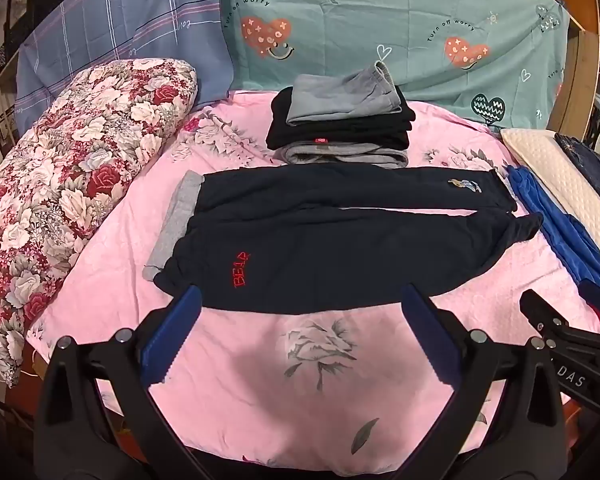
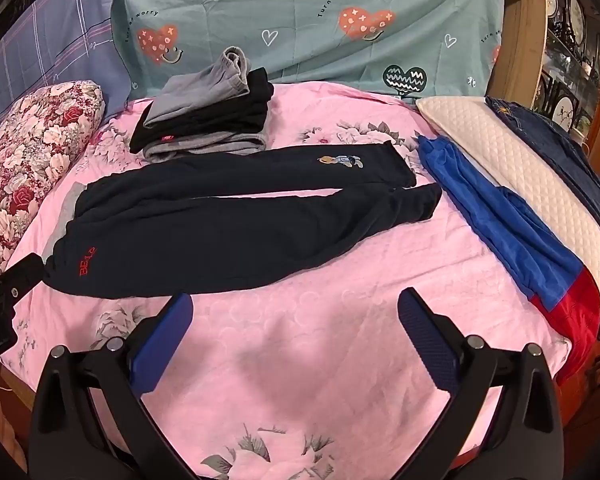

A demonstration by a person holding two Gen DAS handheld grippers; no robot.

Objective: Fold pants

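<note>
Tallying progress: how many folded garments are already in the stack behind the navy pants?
3 visible: light grey on top, black in the middle, darker grey at the bottom. The black layer may hold more than one.

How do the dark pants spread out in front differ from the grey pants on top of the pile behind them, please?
The dark pants lie unfolded at full length, legs stretched across the pink sheet; the grey pants are folded into a compact bundle. The dark pants rest directly on the sheet, while the grey pants sit atop the pile of folded clothes. The dark pants carry red lettering; the grey pants look plain. Neither is touched by a gripper.
</note>
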